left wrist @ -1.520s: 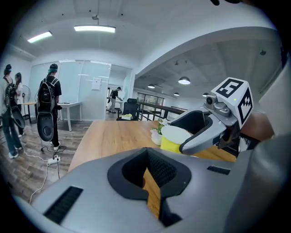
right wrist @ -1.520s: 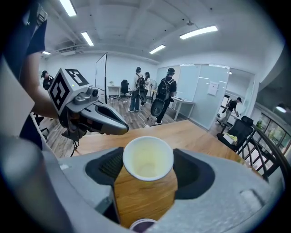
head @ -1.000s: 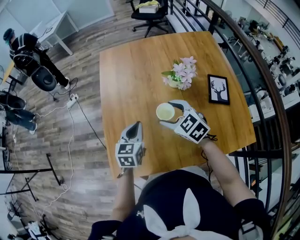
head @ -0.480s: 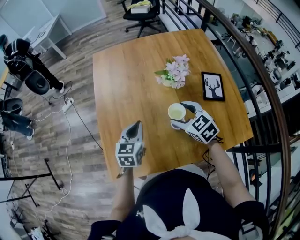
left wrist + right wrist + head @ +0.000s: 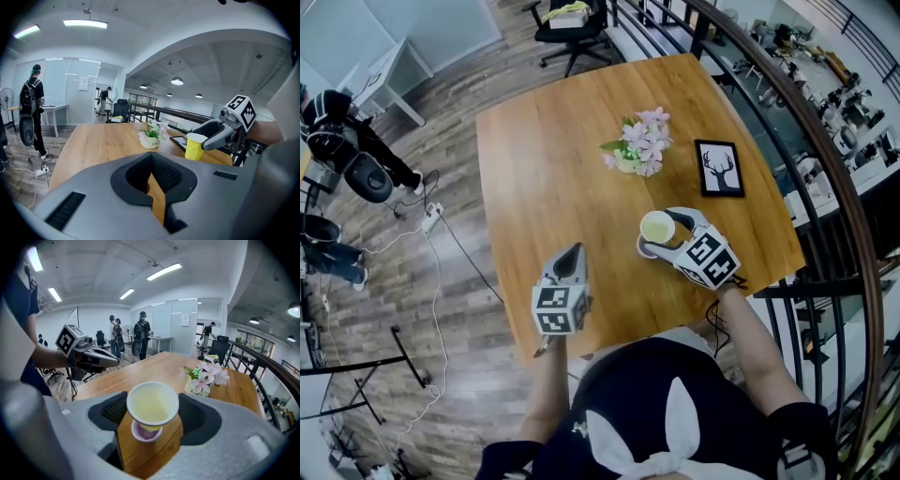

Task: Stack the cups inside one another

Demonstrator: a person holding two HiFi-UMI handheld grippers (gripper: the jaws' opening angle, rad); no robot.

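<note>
Rightward has gone the right gripper [image 5: 655, 232], now at 4 o'clock from the flowers [image 5: 637, 145], wide jaws clamping the yellow cup [image 5: 152, 404] over the pink cup [image 5: 146, 431]; left gripper [image 5: 572, 251] at 8 o'clock, closed, empty

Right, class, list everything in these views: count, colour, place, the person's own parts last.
wooden table: one, brown, centre.
small pink cup: one, pink, on the table.
yellow tapered cup: one, yellow, in the right gripper, over the pink cup.
white pot of pink flowers: one, mid-table.
black-framed deer picture: one, flat, right of the flowers.
black office chair: one, beyond the table.
dark curved railing: one, right of the table.
left gripper: one, grey, shut, empty, near table edge.
right gripper: one, grey, shut on the yellow cup.
</note>
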